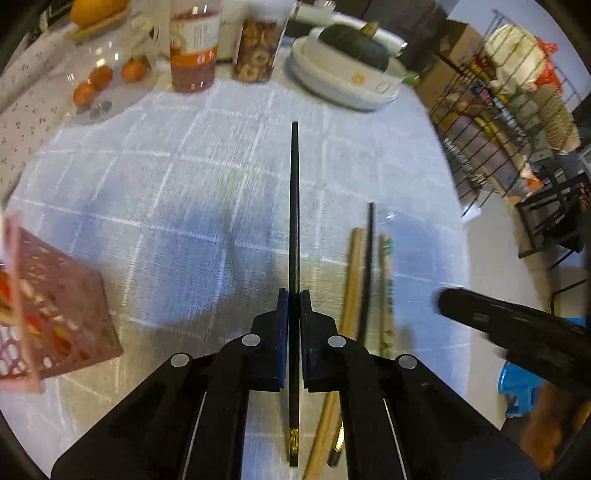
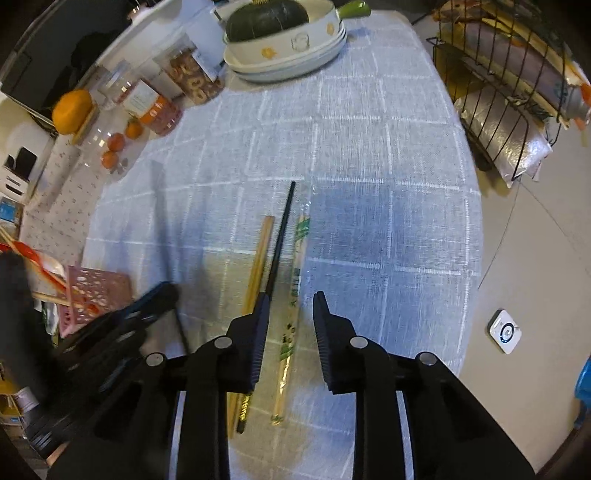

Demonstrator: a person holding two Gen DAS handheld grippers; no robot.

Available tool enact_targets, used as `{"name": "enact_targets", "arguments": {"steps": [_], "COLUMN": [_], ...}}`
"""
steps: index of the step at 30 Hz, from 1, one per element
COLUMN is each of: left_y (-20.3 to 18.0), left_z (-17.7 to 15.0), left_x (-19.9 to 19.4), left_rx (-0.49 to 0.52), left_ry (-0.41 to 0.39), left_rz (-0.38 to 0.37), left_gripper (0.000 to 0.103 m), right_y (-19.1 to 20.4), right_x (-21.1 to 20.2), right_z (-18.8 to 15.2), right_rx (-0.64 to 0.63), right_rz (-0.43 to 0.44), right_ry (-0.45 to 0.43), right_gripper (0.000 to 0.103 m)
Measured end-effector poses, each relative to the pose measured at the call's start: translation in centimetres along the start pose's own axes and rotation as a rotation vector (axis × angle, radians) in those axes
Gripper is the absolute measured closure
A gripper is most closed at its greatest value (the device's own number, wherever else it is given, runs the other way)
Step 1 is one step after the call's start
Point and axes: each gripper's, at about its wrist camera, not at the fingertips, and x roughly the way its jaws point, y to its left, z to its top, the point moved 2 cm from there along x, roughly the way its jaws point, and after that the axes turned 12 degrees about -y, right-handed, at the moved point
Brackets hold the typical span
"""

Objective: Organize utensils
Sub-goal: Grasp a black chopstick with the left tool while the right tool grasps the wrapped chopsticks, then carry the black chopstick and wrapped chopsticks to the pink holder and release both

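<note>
My left gripper (image 1: 294, 295) is shut on a black chopstick (image 1: 294, 206) and holds it above the table, pointing forward. On the cloth lie a wooden chopstick (image 2: 258, 262), a second black chopstick (image 2: 280, 229) and a plastic-wrapped chopstick pair (image 2: 295, 288); they also show in the left wrist view (image 1: 365, 273). My right gripper (image 2: 290, 299) is open and empty, hovering over the wrapped pair. A pink perforated utensil basket (image 1: 62, 306) stands at the left, with utensils in it, and shows in the right wrist view (image 2: 96, 291). The left gripper (image 2: 147, 299) appears blurred at the left of the right wrist view.
White stacked dishes holding a dark green squash (image 2: 269, 22) sit at the table's far end. Jars (image 1: 194, 44), small oranges (image 1: 98, 79) and a clear dish line the far left. A wire rack (image 2: 509, 96) stands off the right table edge.
</note>
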Motion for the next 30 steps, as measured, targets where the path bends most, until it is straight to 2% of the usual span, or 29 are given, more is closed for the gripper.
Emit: {"name": "enact_targets", "arguments": {"steps": [7,14,17,19,30], "left_y": [-0.5,-0.3,-0.5,-0.7,-0.2], "left_z": [0.4,0.4,0.4,0.3,1.6], "left_x": [-2.9,-3.7,-4.5,-5.0,-9.3], "left_rx": [0.029,0.031,0.038,0.045,0.024], "left_ry": [-0.103,-0.13,-0.142,-0.149,-0.244], "left_rz": [-0.003,-0.007,-0.016,-0.02,-0.058], "left_gripper": [0.098,0.098,0.098,0.098,0.098], "right_y": [-0.3,0.6,0.8,1.0,3.1], "right_x": [2.9,4.5,4.5,3.8,-3.2], "right_z": [-0.2,-0.6,-0.5,-0.4,1.8], "right_rx": [0.014,-0.047,-0.049,-0.039,-0.051], "right_rz": [0.004,-0.053,-0.053,-0.051,0.054], "right_ry": [0.054,0.069,0.079,0.067,-0.134], "right_gripper": [0.083,0.085,0.093,0.098,0.098]}}
